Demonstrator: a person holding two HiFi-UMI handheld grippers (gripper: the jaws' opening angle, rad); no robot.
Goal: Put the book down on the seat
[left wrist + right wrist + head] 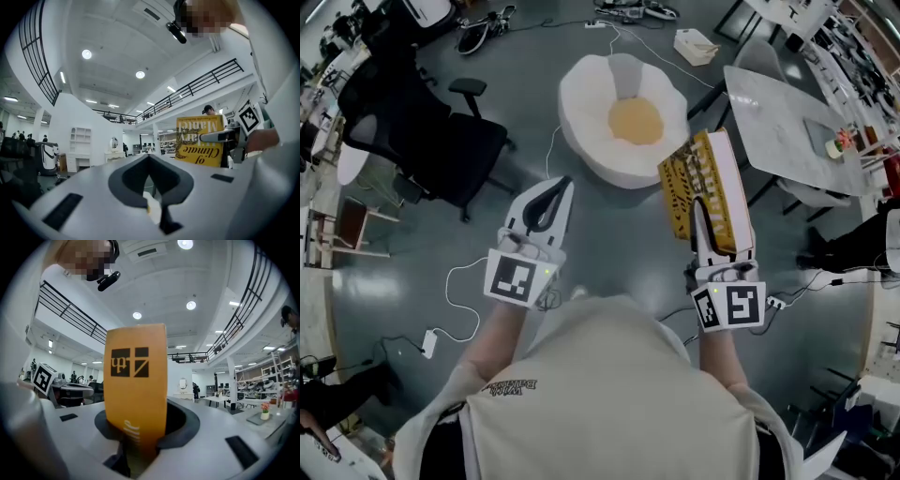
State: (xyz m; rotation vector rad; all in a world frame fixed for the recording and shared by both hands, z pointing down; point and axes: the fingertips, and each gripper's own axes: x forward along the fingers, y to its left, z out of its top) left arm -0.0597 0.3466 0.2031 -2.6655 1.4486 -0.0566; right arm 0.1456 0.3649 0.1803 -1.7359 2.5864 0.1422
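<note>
- Right gripper point(703, 214): fingers part-closed, clamped on the yellow book point(717, 169).
- Book is in the air, just right of the white seat point(581, 108).
- Left gripper point(560, 187): fingers together, empty, below the seat.

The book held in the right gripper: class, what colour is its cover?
The book is yellow with dark lettering, clearest in the left gripper view.
</note>
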